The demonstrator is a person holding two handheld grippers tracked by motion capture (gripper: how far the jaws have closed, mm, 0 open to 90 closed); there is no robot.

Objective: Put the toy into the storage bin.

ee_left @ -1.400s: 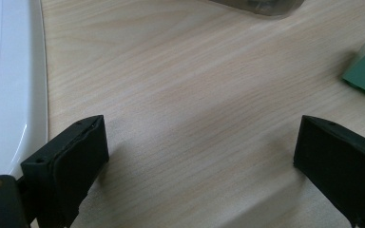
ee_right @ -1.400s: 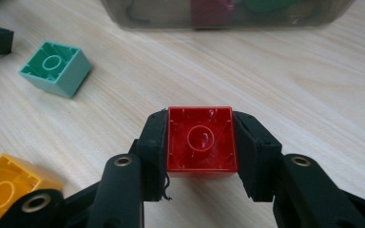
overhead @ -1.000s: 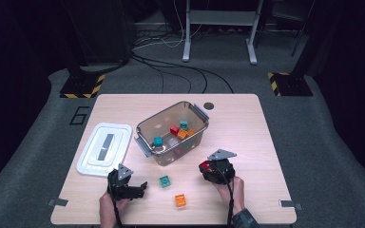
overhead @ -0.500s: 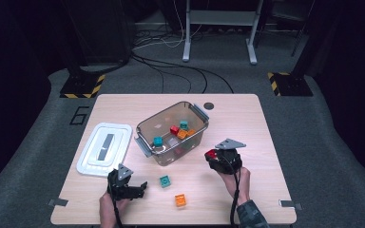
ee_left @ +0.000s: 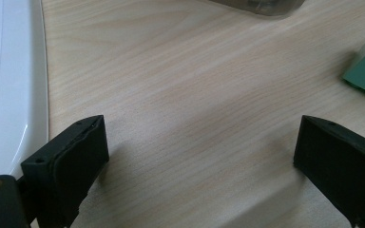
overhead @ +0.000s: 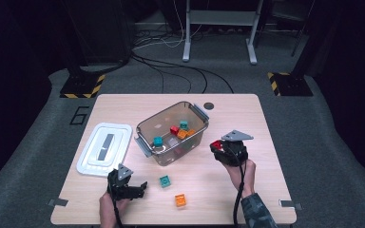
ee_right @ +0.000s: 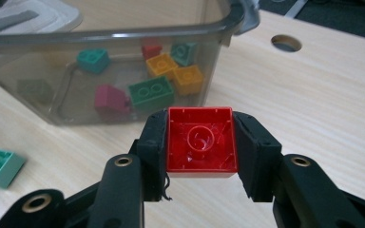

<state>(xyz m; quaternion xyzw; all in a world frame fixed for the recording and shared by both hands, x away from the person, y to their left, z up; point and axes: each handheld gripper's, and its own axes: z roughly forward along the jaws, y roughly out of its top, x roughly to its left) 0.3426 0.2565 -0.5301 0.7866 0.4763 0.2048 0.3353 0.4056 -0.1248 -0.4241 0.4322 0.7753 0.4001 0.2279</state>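
A pale wooden tabletop (overhead: 247, 190) carries, from largest to smallest, a flat white plastic lid (overhead: 103, 149) at the left, a clear smoky plastic storage bin (overhead: 172, 133) with grey side latches near the middle, and loose toy building bricks. Inside the bin lie several red, orange, teal and green bricks. On the bare wood in front of it sit a teal brick (overhead: 165, 181) and, nearer the person, an orange brick (overhead: 180, 200). The right gripper (overhead: 217, 145) is raised just right of the bin, its fingers (ee_right: 152, 145) clamped on the two sides of a small red plastic brick (ee_right: 200, 141), hollow underside facing the camera. The left gripper (overhead: 140, 186) rests low on the wood near the lid's front corner, fingers (ee_left: 73, 152) spread wide with nothing between them. The step in hand looks like carrying the red brick into the bin. To do it well, lift until the brick clears the bin's near rim, bring it over the open middle, not the latch, lower it slightly, and only then open the fingers so it does not bounce out.
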